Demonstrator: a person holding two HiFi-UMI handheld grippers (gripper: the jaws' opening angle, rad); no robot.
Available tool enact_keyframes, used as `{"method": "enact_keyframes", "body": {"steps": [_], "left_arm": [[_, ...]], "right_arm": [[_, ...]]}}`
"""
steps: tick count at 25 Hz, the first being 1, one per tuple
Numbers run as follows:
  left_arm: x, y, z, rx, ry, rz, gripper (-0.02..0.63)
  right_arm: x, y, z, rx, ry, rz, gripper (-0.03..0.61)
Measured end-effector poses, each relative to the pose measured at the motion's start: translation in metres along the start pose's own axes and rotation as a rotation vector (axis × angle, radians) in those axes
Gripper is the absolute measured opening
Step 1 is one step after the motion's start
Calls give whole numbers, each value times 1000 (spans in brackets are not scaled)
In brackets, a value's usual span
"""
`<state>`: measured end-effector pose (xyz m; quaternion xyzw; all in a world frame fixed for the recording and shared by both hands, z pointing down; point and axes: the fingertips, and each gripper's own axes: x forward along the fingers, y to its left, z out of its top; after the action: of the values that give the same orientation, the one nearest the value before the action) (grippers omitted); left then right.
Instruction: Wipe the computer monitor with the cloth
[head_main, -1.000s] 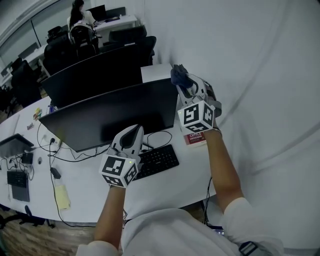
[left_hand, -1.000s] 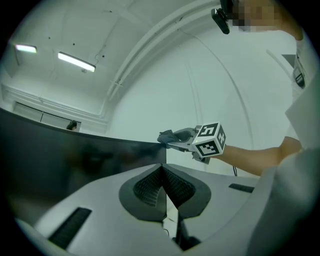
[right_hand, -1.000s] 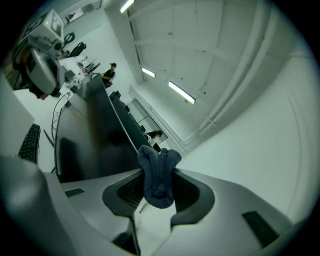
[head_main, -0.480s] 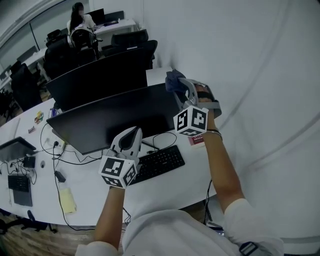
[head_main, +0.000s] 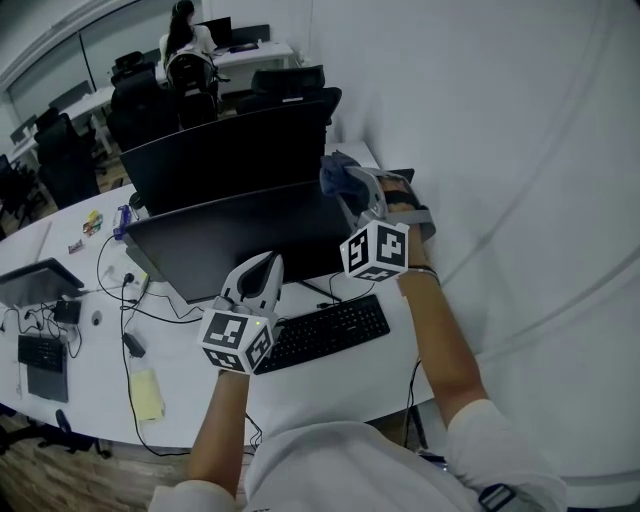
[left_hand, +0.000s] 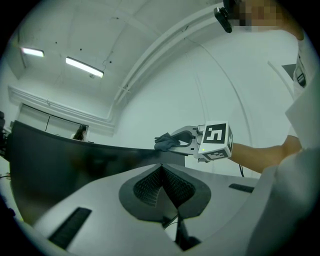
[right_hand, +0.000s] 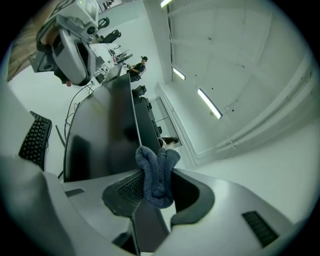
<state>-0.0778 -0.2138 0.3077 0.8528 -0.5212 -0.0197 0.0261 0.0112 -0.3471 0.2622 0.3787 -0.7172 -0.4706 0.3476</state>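
Note:
A wide black monitor (head_main: 240, 240) stands on the white desk (head_main: 330, 375), its screen dark. My right gripper (head_main: 345, 185) is at the monitor's top right corner, shut on a bunched blue cloth (head_main: 338, 172) that touches or nearly touches the edge. The right gripper view shows the cloth (right_hand: 156, 175) pinched between the jaws, with the monitor (right_hand: 102, 135) just ahead. My left gripper (head_main: 258, 272) is low in front of the screen, above the keyboard, jaws shut with nothing in them (left_hand: 162, 187). From the left gripper view the cloth (left_hand: 166, 142) sits at the screen's upper edge.
A black keyboard (head_main: 335, 328) lies in front of the monitor, cables trailing beside it. A second monitor (head_main: 230, 145) stands behind. A yellow note pad (head_main: 146, 393) and small devices (head_main: 40, 350) lie at the left. White wall is close on the right. A person (head_main: 185, 25) sits far back.
My right gripper with the cloth has slid left along the monitor's top right corner and a little lower. The head view has shifted, and the left gripper has barely moved.

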Motion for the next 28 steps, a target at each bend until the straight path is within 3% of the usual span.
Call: {"method": "enact_keyframes", "body": {"steps": [11,28], "left_arm": [[-44,56,9,-18,-17,62,11],[-120,139,5,-49,-39,152,11]], "right_arm": [[19,33,103,-15,-133,62,146],[41,77,237,-32,-252,113,146]]}}
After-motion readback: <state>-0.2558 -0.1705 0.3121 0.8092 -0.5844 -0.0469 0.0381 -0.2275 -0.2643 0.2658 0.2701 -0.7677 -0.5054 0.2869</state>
